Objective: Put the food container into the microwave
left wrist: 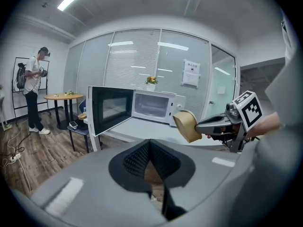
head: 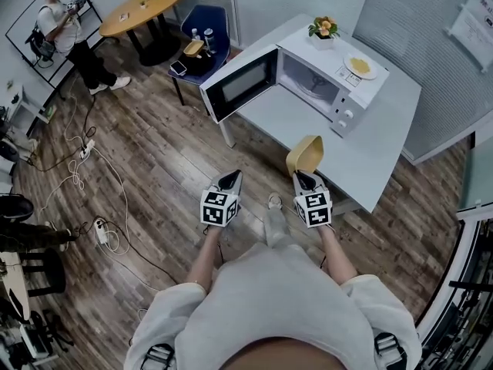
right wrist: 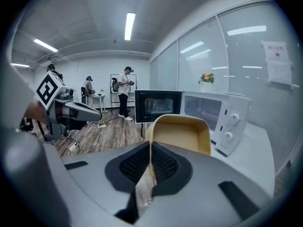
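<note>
A tan food container (head: 306, 155) is tipped on its side, and my right gripper (head: 306, 177) is shut on its rim. In the right gripper view the container (right wrist: 180, 134) stands just past the shut jaws. It hangs over the near edge of the white table (head: 385, 145). The white microwave (head: 316, 83) stands on that table with its door (head: 240, 83) swung wide open to the left. My left gripper (head: 229, 182) is shut and empty, over the floor left of the container. The left gripper view shows the container (left wrist: 187, 126) in front of the microwave (left wrist: 156, 107).
A flower pot (head: 323, 28) and a plate (head: 359, 65) sit on top of the microwave. A blue chair (head: 202, 41) with small items stands beyond the open door. Further left are a round wooden table (head: 142, 10), a standing person (head: 73, 41) and floor cables (head: 85, 176).
</note>
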Demonstrator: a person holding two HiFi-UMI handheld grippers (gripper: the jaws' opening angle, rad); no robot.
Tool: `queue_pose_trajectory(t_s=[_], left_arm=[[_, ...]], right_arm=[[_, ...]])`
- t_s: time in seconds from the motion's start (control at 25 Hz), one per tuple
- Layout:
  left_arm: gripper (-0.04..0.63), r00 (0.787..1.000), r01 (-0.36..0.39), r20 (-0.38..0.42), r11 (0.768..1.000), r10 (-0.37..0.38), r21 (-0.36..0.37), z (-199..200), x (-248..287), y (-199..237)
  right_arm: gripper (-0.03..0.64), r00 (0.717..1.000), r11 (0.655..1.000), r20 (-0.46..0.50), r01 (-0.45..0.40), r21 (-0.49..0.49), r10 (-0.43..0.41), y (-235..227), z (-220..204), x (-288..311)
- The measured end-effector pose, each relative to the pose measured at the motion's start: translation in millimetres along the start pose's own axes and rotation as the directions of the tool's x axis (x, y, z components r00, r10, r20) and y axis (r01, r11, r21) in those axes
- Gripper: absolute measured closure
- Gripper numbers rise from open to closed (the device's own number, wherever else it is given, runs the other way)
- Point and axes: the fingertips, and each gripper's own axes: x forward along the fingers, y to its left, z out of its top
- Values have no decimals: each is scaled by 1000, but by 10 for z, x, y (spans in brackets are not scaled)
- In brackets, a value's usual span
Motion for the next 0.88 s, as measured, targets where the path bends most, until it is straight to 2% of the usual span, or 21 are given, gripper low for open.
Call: queue_pose_trajectory(t_s=[0.4,0.88], left_arm=[[584,999,-44,6,999,44,-31,471,653,462],[584,999,-53,-1,998,53,-34,1101,1637,877]], right_arm=[[598,998,997,0,-61,-51,61,-480,515,768],[598,994,991,-2,-105,-83,106,-1187,1044,1637]])
